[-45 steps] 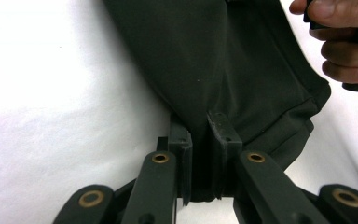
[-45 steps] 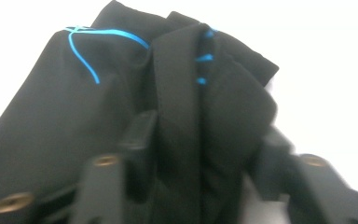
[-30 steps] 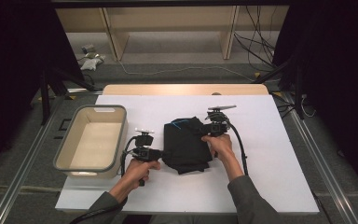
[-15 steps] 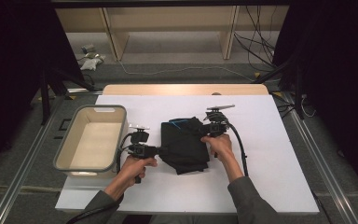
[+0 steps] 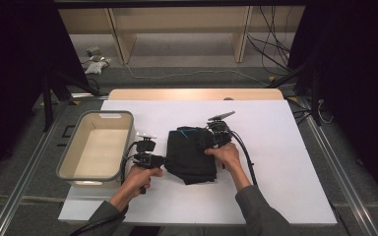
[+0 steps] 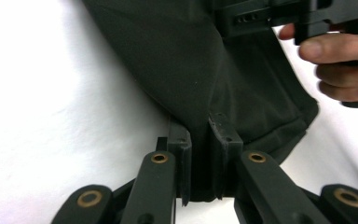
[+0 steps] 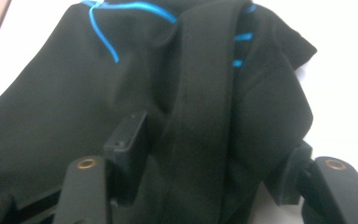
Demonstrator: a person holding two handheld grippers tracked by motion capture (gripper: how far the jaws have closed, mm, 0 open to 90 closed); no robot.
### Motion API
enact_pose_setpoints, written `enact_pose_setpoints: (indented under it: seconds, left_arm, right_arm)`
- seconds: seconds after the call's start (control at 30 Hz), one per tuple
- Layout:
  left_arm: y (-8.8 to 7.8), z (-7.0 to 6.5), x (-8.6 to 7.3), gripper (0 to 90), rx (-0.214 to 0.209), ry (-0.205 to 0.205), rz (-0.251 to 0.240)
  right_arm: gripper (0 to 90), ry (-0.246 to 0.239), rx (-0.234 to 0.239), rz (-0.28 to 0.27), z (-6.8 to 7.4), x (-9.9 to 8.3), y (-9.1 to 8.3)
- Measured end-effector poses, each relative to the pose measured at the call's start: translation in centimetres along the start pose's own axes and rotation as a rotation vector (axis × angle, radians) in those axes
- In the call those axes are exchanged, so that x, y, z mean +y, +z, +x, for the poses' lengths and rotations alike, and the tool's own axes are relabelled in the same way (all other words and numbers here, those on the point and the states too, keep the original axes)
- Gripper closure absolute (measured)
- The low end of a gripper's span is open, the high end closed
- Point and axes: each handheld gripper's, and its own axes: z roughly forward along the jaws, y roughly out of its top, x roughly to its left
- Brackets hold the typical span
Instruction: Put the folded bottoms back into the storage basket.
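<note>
Left claw (image 6: 200, 154) pinches the folded black garment's (image 5: 192, 155) edge; right claw (image 7: 205, 163), jaws just opening, straddles a fold; beige bin (image 5: 78, 169) awaits, transfer apparently pending

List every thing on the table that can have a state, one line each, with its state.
Black garment: folded, lying flat on the white table, blue trim at its far edge.
Tub: upright, empty, left of the garment.
Left gripper: shut on the garment's edge.
Right gripper: jaws have just been opening; a fold of the garment lies between them, pads apart from it.
</note>
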Motion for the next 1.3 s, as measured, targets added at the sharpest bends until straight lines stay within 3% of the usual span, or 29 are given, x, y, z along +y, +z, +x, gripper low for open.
enact_pose_setpoints:
  seconds: [0.23,0.33,0.43,0.5,0.77,1.1,1.3]
  left_arm:
    - [0.1,0.1,0.0,81.7,0.004,0.002,0.006]
    - [-0.1,0.0,0.0,82.3,0.002,0.007,0.001]
    - [-0.6,-0.2,0.2,82.7,-0.008,0.017,-0.017]
    - [-1.0,-0.5,0.6,82.8,-0.017,0.018,-0.036]
    - [-3.4,-1.0,1.7,82.9,-0.041,0.051,-0.086]
    - [-6.6,-1.0,2.9,82.9,-0.063,0.08,-0.137]
    - [-8.8,-0.7,3.5,82.9,-0.067,0.097,-0.169]
  right_arm:
    - [69.3,0.02,0.027,0.036,0.4,-0.2,0.3]
    - [73.9,0.04,0.063,0.027,0.2,-0.3,0.4]
    - [75.1,0.067,0.128,0.013,-0.3,-0.5,0.4]
    - [75.5,0.075,0.163,-0.026,-0.5,-0.6,0.3]
    - [75.7,0.087,0.254,-0.118,-0.2,0.1,-1.9]
    - [75.7,0.085,0.332,-0.193,1.5,1.2,-3.2]
    - [75.7,0.062,0.348,-0.228,3.4,2.4,-4.2]
